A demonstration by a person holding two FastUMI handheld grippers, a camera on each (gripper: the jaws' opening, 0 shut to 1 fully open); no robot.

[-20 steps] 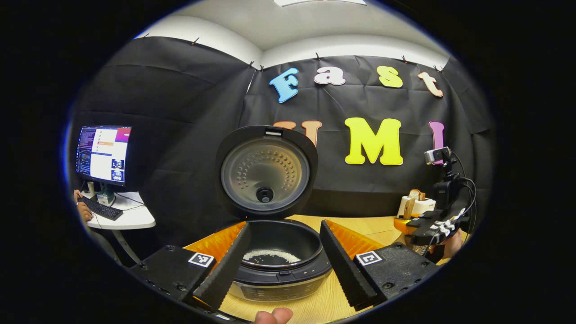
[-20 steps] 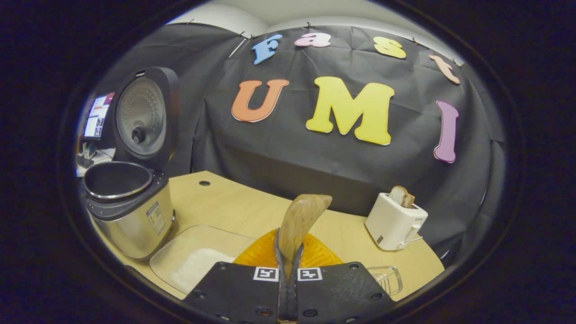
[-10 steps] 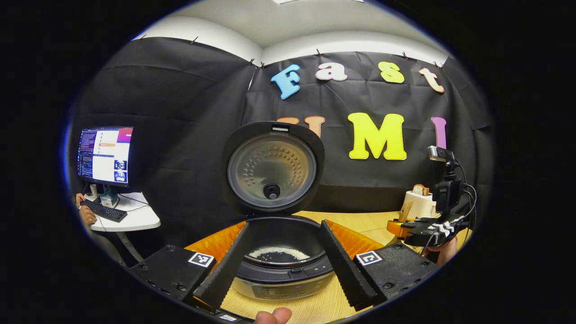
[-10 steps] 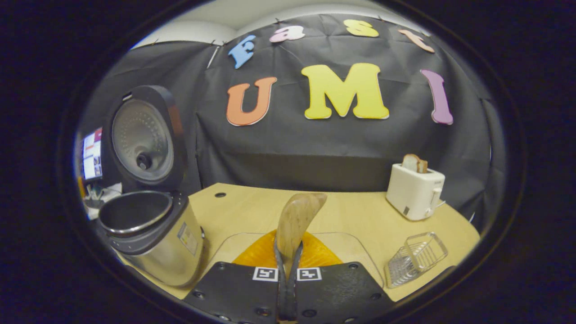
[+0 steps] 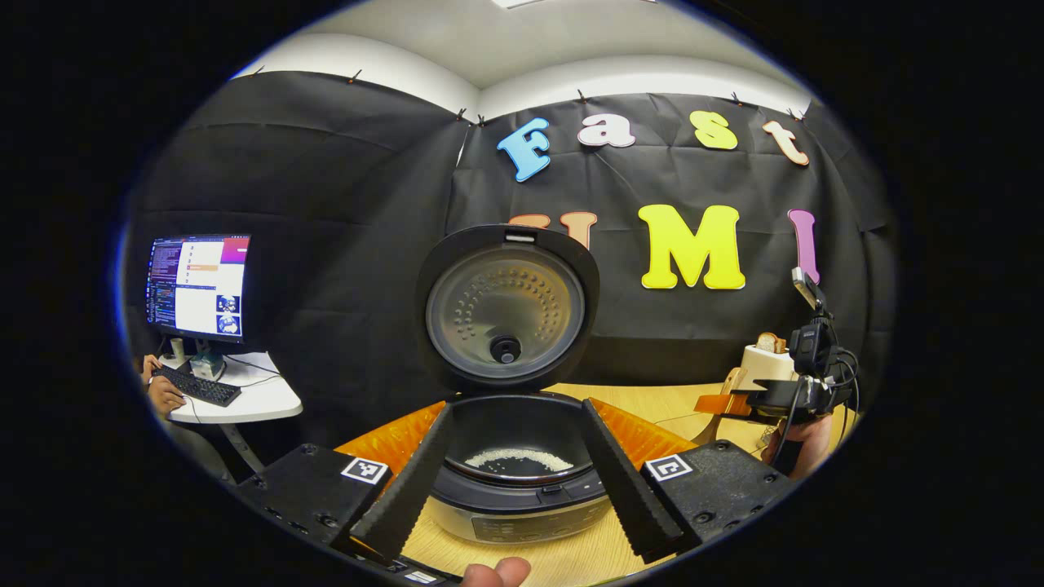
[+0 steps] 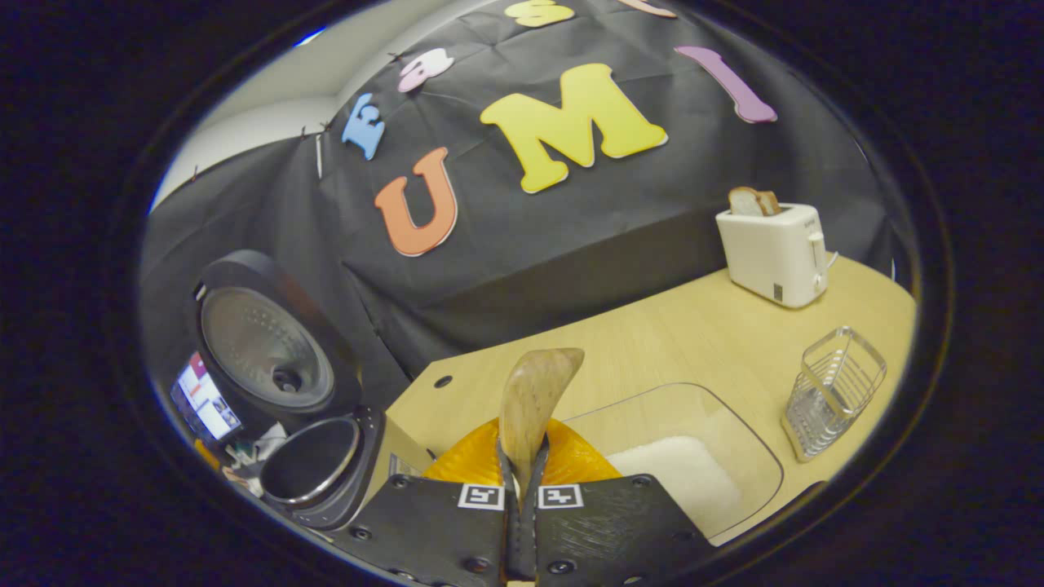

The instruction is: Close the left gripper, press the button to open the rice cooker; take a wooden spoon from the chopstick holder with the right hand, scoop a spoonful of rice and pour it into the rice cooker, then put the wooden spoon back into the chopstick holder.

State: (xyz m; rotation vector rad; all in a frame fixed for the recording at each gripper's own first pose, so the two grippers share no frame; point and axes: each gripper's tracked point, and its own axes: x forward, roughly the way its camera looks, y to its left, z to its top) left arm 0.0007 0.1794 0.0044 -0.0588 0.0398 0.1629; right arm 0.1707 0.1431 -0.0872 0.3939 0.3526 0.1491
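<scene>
Up close, the right gripper (image 6: 522, 489) clamps both fingers on the handle of a wooden spoon (image 6: 532, 398), whose lower handle is hidden between them while the bowl stands above the table (image 6: 652, 342). From the right gripper view, a clear tray (image 6: 738, 440) holding a patch of rice (image 6: 681, 477) sits beside a wire chopstick holder (image 6: 833, 390), with a toaster (image 6: 773, 249) well behind. The left gripper (image 5: 514, 473) is spread wide, its fingers framing the open rice cooker (image 5: 514, 489), lid (image 5: 507, 306) upright; the left gripper view reveals grains in the pot, which the right gripper view cannot resolve. A fingertip (image 5: 496, 572) is cut off below. Off left, a monitor (image 5: 198, 285) glows, unreadable.
</scene>
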